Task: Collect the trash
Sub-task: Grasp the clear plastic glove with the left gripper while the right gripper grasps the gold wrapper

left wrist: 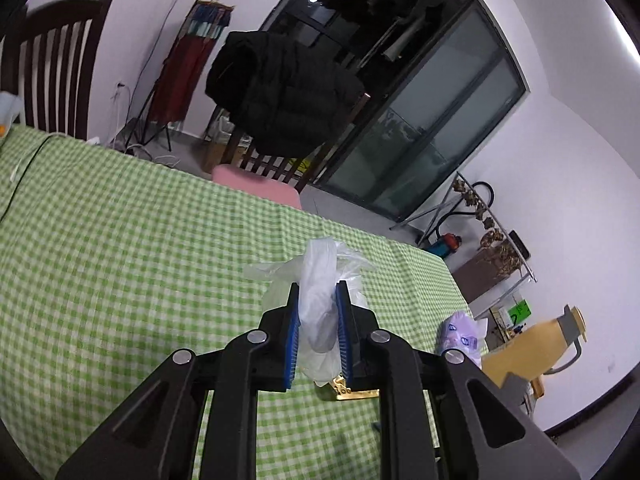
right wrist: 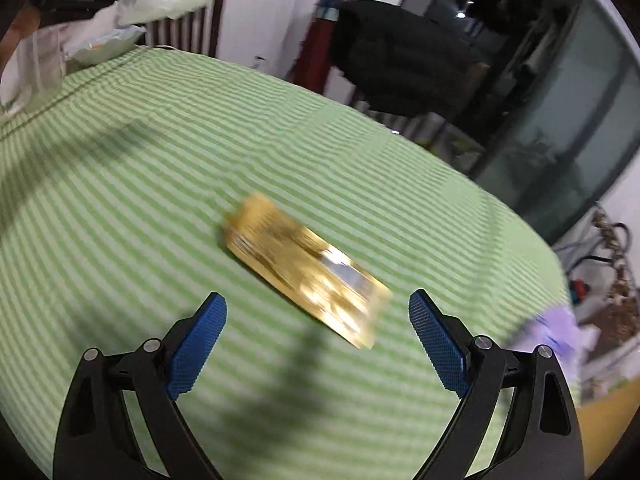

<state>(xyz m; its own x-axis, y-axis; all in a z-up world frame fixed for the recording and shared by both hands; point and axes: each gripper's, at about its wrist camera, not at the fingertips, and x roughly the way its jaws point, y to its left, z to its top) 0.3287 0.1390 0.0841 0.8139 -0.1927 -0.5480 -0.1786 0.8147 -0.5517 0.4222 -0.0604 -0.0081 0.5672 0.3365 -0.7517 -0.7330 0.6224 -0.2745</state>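
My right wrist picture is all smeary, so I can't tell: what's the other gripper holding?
Observer: The left gripper has its jaws shut on a crumpled clear plastic bag.
Operator: Is the tablecloth stripy?
Observer: No, the tablecloth has small green and white checks.
Operator: And the purple thing at the edge?
Observer: The purple thing is a soft packet with blue printed marks.

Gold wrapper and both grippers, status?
Left gripper shut on clear plastic bag. Right gripper open, above gold wrapper flat on green checked tablecloth. Nothing in the way.
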